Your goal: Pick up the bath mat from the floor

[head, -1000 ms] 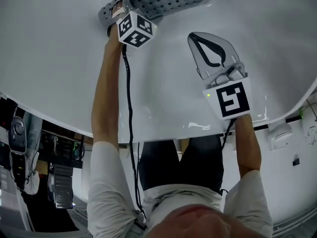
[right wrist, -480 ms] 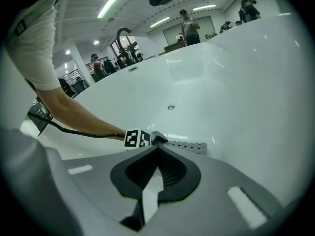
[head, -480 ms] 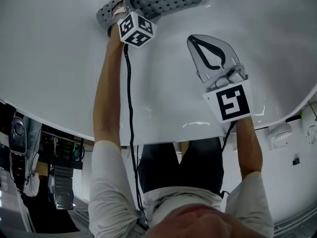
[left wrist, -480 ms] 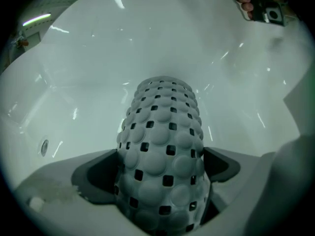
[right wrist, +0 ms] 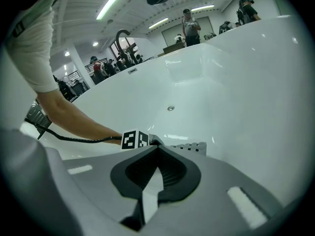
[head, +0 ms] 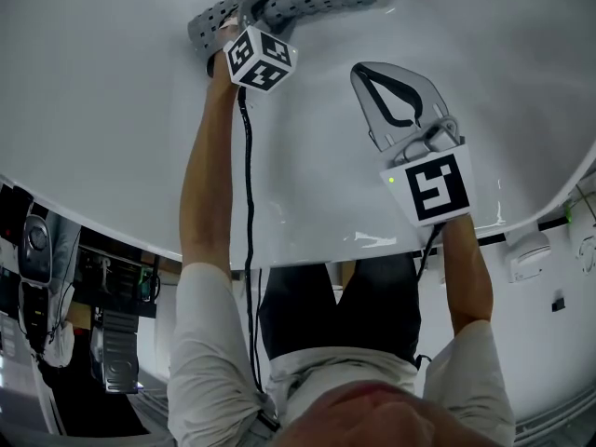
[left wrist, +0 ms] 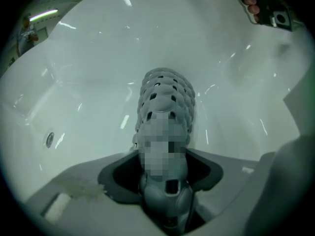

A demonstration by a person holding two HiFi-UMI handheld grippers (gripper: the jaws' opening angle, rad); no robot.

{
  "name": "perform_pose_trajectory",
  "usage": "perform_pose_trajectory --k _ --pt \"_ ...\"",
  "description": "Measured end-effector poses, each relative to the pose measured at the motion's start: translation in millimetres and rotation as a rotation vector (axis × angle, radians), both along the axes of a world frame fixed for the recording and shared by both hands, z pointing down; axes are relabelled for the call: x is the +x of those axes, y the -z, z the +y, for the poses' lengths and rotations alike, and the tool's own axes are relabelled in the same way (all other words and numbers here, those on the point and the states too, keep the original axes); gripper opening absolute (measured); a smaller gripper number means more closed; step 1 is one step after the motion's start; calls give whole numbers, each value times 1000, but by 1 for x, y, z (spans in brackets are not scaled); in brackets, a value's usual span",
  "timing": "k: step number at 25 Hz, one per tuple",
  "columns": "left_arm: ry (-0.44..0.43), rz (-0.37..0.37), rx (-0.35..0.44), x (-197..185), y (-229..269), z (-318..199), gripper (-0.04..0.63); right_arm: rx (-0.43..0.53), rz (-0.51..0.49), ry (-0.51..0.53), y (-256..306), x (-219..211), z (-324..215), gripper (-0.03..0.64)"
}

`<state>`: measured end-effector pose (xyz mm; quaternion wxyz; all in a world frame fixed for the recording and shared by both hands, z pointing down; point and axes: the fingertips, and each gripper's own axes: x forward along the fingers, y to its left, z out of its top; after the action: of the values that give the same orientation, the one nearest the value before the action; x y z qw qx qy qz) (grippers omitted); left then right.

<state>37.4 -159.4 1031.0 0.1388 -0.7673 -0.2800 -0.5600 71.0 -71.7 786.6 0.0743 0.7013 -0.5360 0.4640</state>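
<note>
Arching grey bath mat [left wrist: 165, 90]; perforated throughout

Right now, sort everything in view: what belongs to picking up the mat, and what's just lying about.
Job: bath mat; left tool, jaws just closed onto it; bathtub.
Lying about: right tool, shut and empty; tap; round fitting.

Right gripper [right wrist: 156, 146] jaws together, empty; beyond, left gripper [right wrist: 140, 140] at grey bath mat [right wrist: 193, 147] in white tub [right wrist: 231, 82].
</note>
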Motion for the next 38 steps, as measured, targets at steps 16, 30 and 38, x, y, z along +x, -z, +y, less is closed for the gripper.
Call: perform_pose_trajectory --k 16,30,38 --pt "103 72 -11 -17 41 10 104 16 21 35 21 -8 -6 3" --pt "199 115 -33 -21 111 10 104 50 69 57 65 -11 -16 2" --pt "256 146 -46 -13 161 10 104 52 75 66 106 -14 -16 3"
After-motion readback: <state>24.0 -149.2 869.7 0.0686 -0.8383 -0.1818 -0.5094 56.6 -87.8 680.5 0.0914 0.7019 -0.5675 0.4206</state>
